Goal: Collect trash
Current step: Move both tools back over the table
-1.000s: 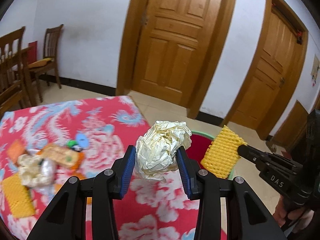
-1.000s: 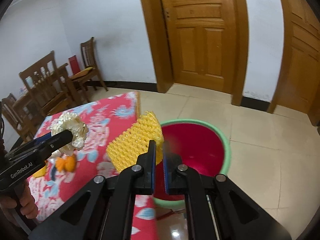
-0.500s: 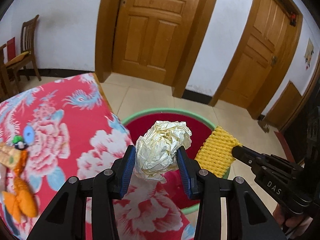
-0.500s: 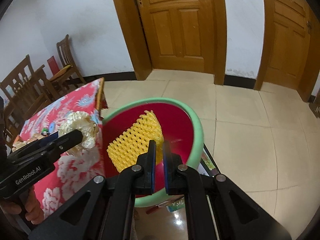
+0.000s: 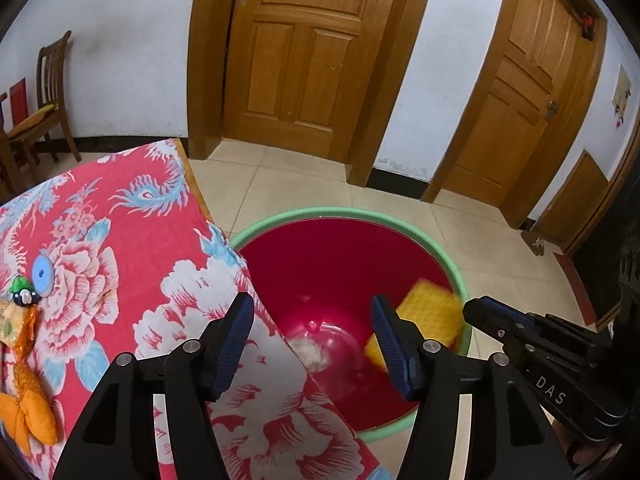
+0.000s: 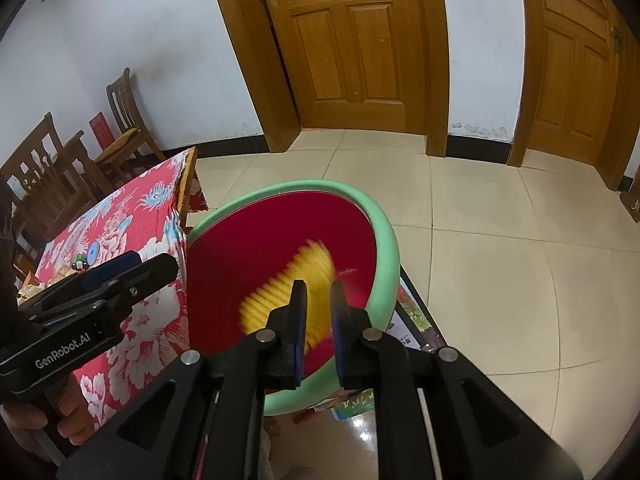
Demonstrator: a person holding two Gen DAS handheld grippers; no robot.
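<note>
Hanging both tools over the red basin [image 5: 344,216], which stands on the floor hard against the table [image 5: 120,216], lets whatever I release fall straight into it and not onto the tiles. My left hand-held gripper [image 5: 312,332] has just been opening and its jaws stand wide with nothing between them; the crumpled paper ball [image 5: 308,354] lies pale and blurred on the basin's bottom, below and between the fingertips. My right hand-held gripper [image 6: 318,308] has just been opening too, its jaws parted only a little, and the yellow foam net [image 6: 288,284] is a smear of motion beyond the tips, inside the basin and, as I judge it, free of the pads. More wrappers [image 5: 16,320] wait at the table's left edge, well apart from both tools.
</note>
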